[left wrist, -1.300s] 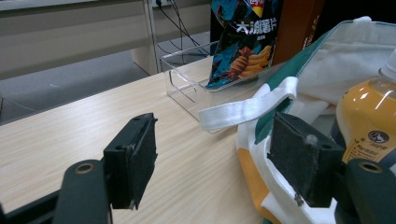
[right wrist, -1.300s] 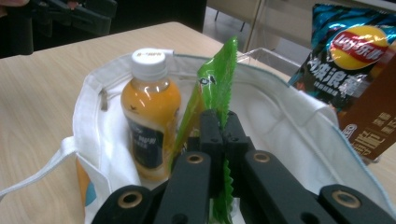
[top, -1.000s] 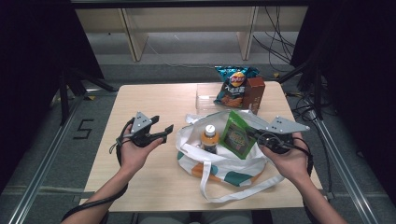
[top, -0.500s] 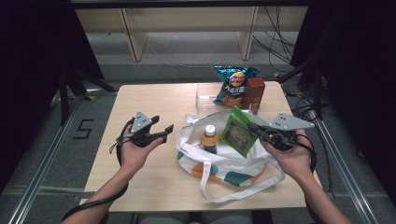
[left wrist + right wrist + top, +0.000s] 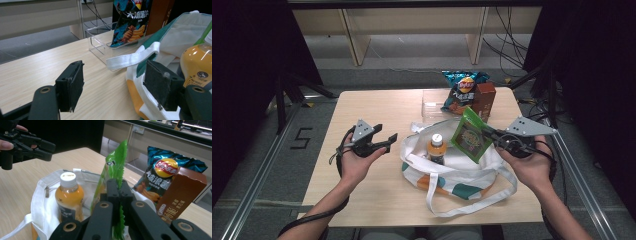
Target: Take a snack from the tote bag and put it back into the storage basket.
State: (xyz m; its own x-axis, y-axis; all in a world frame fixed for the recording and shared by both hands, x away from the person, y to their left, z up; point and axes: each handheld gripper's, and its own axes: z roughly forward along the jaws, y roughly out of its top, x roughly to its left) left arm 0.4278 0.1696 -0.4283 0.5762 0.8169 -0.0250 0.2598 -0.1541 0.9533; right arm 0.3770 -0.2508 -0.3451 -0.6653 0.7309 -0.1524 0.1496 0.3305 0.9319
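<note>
The green snack packet (image 5: 471, 135) is being gripped by the clenched right gripper (image 5: 492, 136) at frame centre, now tilted further over the tote bag (image 5: 452, 170) beside the orange bottle (image 5: 437, 148); lowering in seems next. The left gripper (image 5: 384, 142) is being held released at centre left.

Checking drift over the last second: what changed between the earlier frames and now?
Little. The right gripper, clamped on the green snack packet, shifted slightly and tipped the packet a bit more over the tote bag. Unchanged: the left gripper held open beside the bag, the orange juice bottle upright in it, and the chip bag, brown box and clear container behind.
</note>
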